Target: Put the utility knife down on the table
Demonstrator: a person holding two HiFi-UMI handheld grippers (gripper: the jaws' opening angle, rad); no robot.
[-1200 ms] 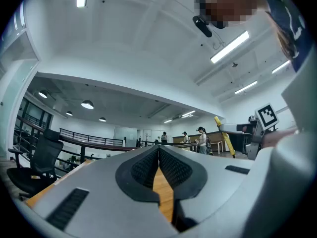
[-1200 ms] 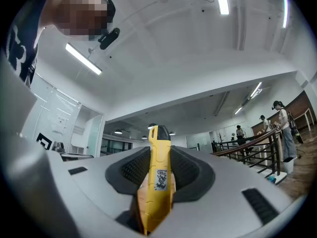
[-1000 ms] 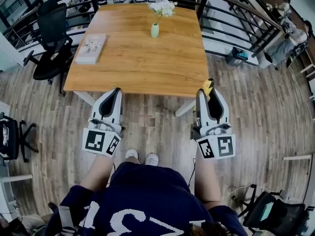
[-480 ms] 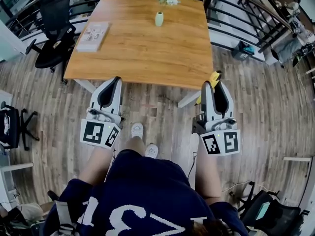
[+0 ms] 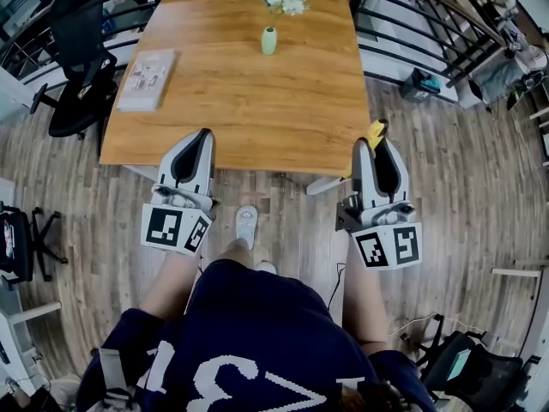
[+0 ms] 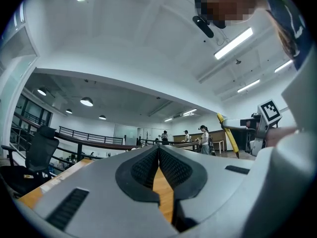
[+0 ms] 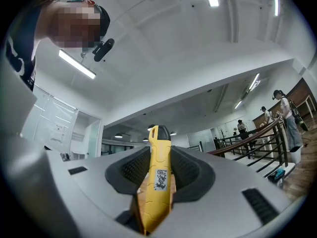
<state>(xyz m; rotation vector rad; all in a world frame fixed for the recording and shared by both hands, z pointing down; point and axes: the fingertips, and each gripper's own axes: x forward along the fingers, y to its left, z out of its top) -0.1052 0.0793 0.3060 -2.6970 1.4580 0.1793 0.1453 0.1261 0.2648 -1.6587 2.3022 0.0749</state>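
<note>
Utility knife [image 7: 157,182] yellow w/ blk tip, label, clamped in R gripper [image 5: 375,148]; L gripper [image 6: 158,152] closed.

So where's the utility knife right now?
The utility knife is clamped in the right gripper, at the head view's right, by the wooden table and its near-right corner, not yet set down.

Wooden table [image 5: 257,101] on plank floor [image 5: 480,196], black office chair [image 5: 79,37], curved black railing [image 5: 429,24] beyond

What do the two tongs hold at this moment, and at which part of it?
The right tongs hold the yellow utility knife by the middle of its body; its black-tipped end sticks out in front. The left tongs are shut and empty.
</note>
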